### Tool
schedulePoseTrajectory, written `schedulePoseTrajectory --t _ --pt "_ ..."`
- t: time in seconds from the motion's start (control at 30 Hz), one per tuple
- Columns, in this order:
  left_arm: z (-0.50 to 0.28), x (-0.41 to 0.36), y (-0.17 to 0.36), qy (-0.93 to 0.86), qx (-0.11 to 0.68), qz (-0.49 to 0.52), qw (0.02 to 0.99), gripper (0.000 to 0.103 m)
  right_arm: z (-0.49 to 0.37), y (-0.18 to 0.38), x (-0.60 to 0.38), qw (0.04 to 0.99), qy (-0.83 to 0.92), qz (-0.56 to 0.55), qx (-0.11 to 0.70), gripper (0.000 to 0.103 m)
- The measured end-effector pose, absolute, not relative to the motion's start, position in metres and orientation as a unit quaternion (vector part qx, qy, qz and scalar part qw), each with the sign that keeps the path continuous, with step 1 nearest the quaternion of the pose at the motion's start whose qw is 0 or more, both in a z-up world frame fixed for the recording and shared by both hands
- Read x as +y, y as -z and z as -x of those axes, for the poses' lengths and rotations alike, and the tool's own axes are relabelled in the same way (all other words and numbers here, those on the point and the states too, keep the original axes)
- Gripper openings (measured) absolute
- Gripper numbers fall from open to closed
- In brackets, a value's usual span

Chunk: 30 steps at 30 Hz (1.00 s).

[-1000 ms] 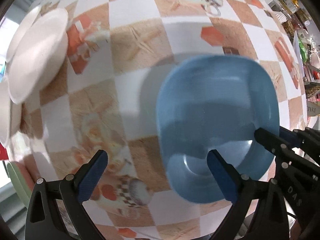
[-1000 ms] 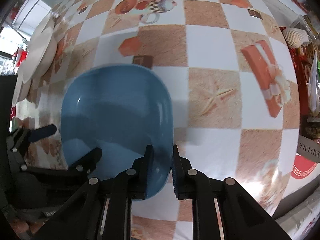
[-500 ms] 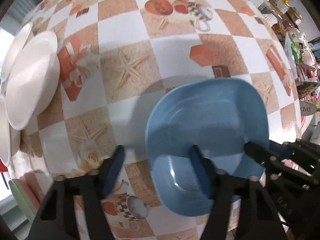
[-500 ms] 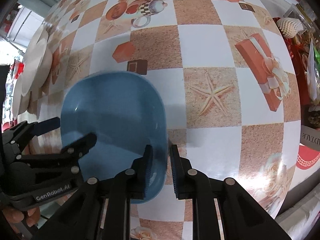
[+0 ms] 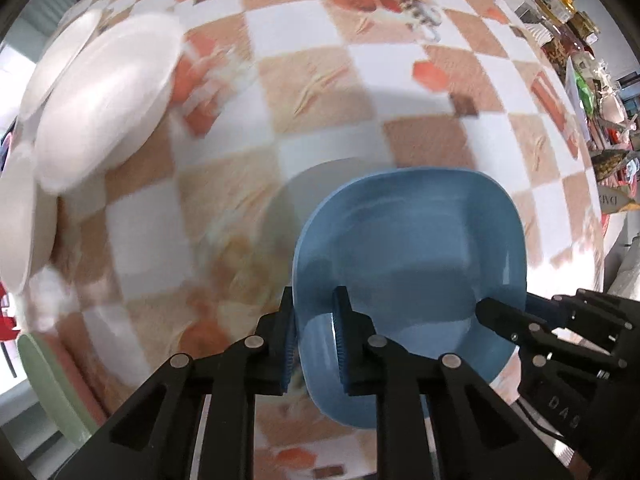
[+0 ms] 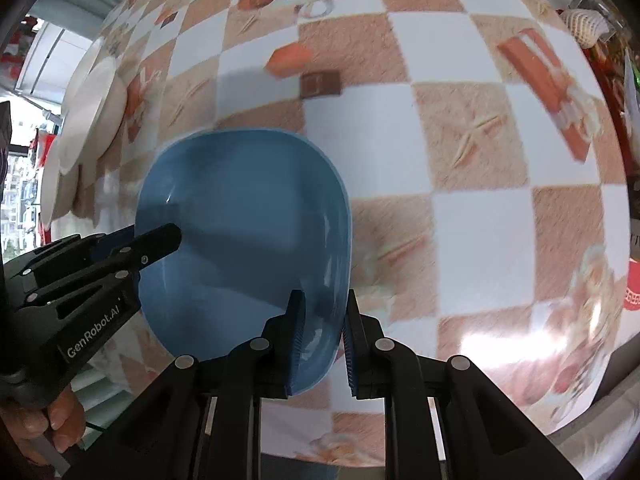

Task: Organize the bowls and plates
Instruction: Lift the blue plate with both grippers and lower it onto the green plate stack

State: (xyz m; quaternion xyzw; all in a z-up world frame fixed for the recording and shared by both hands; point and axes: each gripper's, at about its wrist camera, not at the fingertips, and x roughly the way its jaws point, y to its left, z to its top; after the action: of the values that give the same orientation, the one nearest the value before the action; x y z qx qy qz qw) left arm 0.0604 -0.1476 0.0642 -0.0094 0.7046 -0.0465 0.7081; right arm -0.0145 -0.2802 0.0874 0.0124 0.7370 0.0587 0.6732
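Observation:
A blue squarish bowl [image 5: 408,248] [image 6: 240,232] hangs just above the checkered tablecloth [image 5: 320,80], its shadow cast beside it. My left gripper [image 5: 314,332] is shut on the bowl's left rim, one finger inside and one outside. My right gripper [image 6: 323,328] is shut on the opposite rim in the same way. Each gripper also shows in the other's view: the right gripper [image 5: 520,328] at the bowl's right side, the left gripper [image 6: 120,256] at its left. Both point straight down.
Several white plates [image 5: 100,100] [image 6: 92,104] lie overlapping at the table's left edge. Bottles and packets [image 5: 568,12] and a white shell-like thing [image 6: 584,26] crowd the far right edge. A green chair part [image 5: 44,384] shows below left. A person's hand [image 6: 48,428] holds the left gripper.
My left gripper's jaws went from wide open astride the bowl's left rim to shut on it. The bowl has risen off the cloth and shifted towards the white plates.

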Motion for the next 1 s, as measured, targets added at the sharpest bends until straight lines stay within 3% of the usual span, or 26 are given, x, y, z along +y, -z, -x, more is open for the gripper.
schedulePoseTrajectory --t 0.67,1.0 --pt "0.026 0.022 -0.143 -0.027 0.688 0.024 0.725 0.019 0.069 -0.113 -0.155 0.628 -0.132 0.007 0.767 0.02" --pt "0.083 0.116 -0.143 -0.091 0.683 0.065 0.722 0.019 0.075 -0.135 -0.072 0.628 -0.192 0.035 0.753 0.02"
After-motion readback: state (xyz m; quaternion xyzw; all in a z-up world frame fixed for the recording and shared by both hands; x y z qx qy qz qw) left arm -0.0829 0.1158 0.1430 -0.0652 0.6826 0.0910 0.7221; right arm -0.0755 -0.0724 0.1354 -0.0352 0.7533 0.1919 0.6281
